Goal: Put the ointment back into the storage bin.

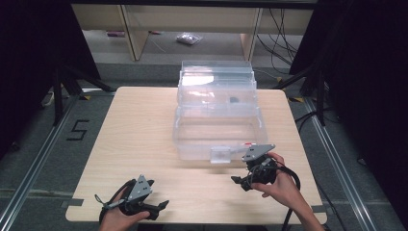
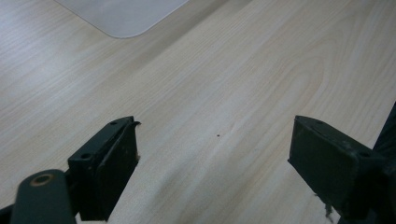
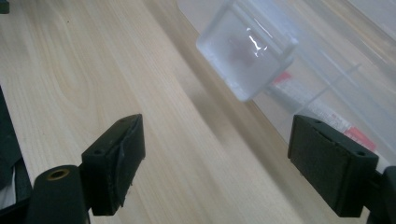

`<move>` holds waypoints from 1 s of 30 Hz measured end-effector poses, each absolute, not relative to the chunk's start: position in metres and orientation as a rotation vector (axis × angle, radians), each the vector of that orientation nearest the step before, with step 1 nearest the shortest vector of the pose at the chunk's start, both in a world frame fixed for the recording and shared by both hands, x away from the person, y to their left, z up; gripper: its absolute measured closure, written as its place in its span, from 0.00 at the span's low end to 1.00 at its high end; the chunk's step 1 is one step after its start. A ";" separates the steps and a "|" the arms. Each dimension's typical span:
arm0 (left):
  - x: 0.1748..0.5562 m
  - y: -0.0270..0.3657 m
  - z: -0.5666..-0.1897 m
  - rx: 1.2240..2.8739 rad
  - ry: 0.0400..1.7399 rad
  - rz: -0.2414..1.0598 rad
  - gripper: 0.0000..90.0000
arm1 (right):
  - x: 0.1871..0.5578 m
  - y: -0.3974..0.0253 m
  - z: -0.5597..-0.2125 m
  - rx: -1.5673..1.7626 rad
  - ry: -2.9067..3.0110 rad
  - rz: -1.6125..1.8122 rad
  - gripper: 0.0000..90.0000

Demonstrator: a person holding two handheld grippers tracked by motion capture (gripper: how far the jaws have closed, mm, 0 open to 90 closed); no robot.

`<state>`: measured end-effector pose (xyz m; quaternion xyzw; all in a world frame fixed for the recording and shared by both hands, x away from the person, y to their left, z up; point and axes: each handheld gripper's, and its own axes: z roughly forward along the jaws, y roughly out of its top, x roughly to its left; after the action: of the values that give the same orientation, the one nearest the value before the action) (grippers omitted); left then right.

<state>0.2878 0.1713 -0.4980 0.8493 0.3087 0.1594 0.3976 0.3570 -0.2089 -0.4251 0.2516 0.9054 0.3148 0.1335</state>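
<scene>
Left tool (image 1: 161, 206): jaws wide, empty, nr desk's near edge.
Right tool (image 1: 239, 181): jaws wide, empty, by box latch.
Clear plastic lidded box (image 1: 219, 113): far-centre of light wooden desk (image 1: 139, 130).

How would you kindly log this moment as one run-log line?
left hand-held gripper: open, over bare table | right hand-held gripper: open, near clear box latch | nothing held

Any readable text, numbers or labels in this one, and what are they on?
"5": black tape mark on the grey floor left of the table.
Red-and-white label on the clear plastic box, near the right gripper: print too blurred to read.
Nothing else legible.
</scene>
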 end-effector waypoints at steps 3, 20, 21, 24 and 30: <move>0.288 0.171 -0.498 2.154 0.778 0.399 0.17 | 0.354 -0.211 -0.433 0.738 2.620 0.909 0.22; 0.288 0.171 -0.497 2.161 0.771 0.409 0.17 | 0.345 -0.206 -0.452 0.751 2.659 0.918 0.21; 0.288 0.171 -0.497 2.164 0.771 0.405 0.17 | 0.345 -0.207 -0.456 0.752 2.650 0.921 0.21; 0.288 0.171 -0.497 2.163 0.770 0.406 0.17 | 0.344 -0.209 -0.458 0.765 2.657 0.929 0.21; 0.288 0.171 -0.497 2.164 0.769 0.406 0.17 | 0.340 -0.213 -0.462 0.797 2.639 0.960 0.21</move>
<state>0.2880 0.1708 -0.4969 0.8530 0.3030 0.1602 0.3935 0.3397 -0.2129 -0.4621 0.2713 0.8985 0.3268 0.1113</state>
